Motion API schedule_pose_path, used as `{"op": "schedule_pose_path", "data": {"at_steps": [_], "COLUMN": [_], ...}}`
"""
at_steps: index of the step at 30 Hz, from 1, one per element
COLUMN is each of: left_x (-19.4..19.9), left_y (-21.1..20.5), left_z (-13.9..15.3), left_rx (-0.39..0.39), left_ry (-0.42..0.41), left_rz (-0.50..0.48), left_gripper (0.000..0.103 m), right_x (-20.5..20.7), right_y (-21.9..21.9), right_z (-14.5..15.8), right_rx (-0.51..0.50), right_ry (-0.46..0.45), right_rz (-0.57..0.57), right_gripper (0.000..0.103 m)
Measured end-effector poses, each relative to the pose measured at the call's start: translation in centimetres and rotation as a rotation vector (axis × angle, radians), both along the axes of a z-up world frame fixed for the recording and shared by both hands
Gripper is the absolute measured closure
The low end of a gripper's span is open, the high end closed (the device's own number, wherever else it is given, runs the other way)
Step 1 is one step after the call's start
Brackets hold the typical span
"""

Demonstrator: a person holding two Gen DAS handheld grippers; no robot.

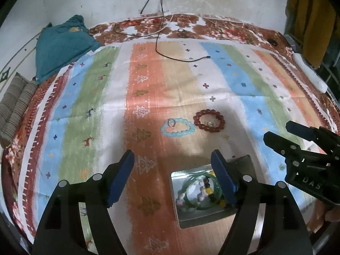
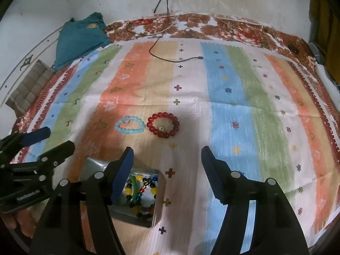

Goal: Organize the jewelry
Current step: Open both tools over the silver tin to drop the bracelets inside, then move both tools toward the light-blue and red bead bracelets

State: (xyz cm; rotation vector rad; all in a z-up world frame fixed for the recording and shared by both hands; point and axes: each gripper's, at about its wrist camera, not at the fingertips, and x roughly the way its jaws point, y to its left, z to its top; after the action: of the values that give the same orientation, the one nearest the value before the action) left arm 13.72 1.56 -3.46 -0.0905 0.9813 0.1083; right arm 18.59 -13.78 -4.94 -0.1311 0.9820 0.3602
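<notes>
Left hand-held gripper (image 1: 172, 170): your jaws stand wide and hold nothing, above the metal box (image 1: 209, 216).
Right hand-held gripper (image 2: 166, 161): also wide, empty.
Jewelry: red bracelet (image 2: 163, 125) and pale blue bracelet (image 2: 128, 125) lie just beside each other on the striped cloth (image 2: 233, 116), each with a small ring inside.
Risk: beads can roll from your pads; you may catch both bracelets, or drop the ring.
</notes>
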Motion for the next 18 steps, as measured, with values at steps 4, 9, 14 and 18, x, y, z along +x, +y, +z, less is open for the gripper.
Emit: {"op": "schedule_pose_path", "data": {"at_steps": [4, 9, 14, 18], "left_x": [1.0, 2.5, 3.8, 4.5], "left_y": [0.3, 1.1, 2.0, 2.3], "left_z": [-0.2, -1.1, -1.8, -2.2], "left_rx": [0.010, 0.005, -0.006, -0.008], "left_ry": [0.009, 0.039, 0.065, 0.076], "left_rz": [-0.004, 0.005, 0.017, 0.018], "left_gripper": [0.026, 0.026, 0.026, 0.026], "right_x": [1.0, 2.3, 3.3, 4.0], "right_y": [0.4, 0.3, 0.6, 1.0], "right_z": [-0.5, -1.3, -1.8, -2.1], "right_rx": [-0.018, -0.028, -0.034, -0.041], "right_ry": [0.002, 0.026, 0.040, 0.043], "right_rz": [0.005, -0.012, -0.009, -0.002], "right_gripper": [0.032, 0.030, 0.030, 0.030]}}
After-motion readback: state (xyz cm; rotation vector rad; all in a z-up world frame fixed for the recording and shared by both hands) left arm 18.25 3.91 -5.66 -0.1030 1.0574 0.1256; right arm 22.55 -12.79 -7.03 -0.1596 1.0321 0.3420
